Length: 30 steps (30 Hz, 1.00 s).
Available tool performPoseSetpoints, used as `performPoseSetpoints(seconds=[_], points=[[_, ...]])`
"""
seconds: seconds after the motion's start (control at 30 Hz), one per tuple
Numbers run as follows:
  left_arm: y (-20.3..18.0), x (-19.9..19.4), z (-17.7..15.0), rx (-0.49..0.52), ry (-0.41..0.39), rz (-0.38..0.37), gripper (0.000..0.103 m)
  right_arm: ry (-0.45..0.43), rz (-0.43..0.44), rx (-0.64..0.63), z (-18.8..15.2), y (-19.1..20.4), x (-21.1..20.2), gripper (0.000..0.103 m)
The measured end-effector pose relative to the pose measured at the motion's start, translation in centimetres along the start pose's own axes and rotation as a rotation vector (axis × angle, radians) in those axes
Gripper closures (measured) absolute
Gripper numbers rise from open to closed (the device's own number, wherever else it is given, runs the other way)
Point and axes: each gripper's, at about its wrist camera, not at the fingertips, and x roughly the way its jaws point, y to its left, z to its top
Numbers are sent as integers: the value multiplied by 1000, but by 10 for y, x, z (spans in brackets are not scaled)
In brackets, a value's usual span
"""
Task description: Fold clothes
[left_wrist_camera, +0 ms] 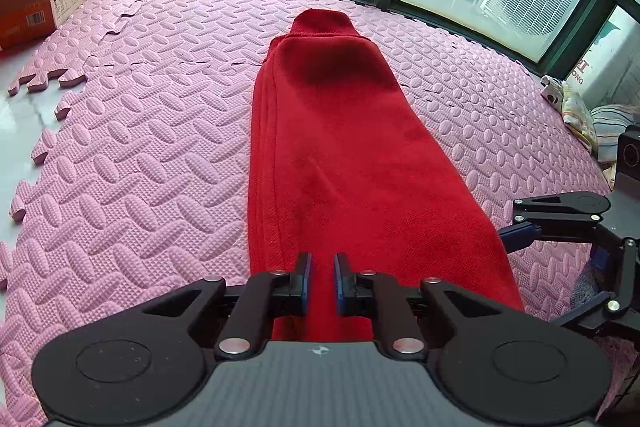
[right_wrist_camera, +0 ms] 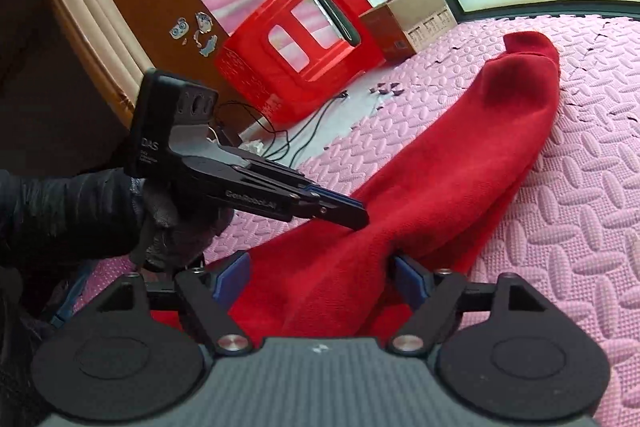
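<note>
The left gripper (left_wrist_camera: 322, 277) is closed narrowly on the near edge of the red garment (left_wrist_camera: 344, 155), a fold of cloth being pinched between its pads. The right gripper (right_wrist_camera: 322, 281) is held wide, its jaws apart over the same near end, nothing pressed. The garment is laid folded lengthwise, stretching away toward the window on the pink foam mat (left_wrist_camera: 140, 167). A red plastic stool (right_wrist_camera: 296, 39) is seen far left, beside a cardboard box (right_wrist_camera: 412, 19).

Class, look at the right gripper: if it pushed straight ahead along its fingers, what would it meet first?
Most likely the red garment. The right gripper stands open with the cloth's near end already between its fingers, and the fabric fills the line ahead. The left gripper lies slightly off to the side; depth there is unclear.
</note>
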Motion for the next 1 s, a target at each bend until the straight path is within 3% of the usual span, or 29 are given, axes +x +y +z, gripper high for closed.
performPoseSetpoints(seconds=[0.17, 0.43, 0.57, 0.73, 1.0], points=[[3, 0, -1, -13, -7, -11, 89, 2, 56, 31, -3, -17, 1, 24], [4, -1, -2, -47, -18, -15, 89, 58, 312, 50, 9, -27, 30, 19], [4, -1, -2, -59, -22, -18, 89, 108, 384, 87, 8, -34, 27, 19], [3, -1, -1, -48, -22, -12, 89, 199, 354, 41, 2, -34, 4, 19], [-1, 1, 0, -15, -23, 6, 89, 222, 248, 6, 5, -24, -14, 20]])
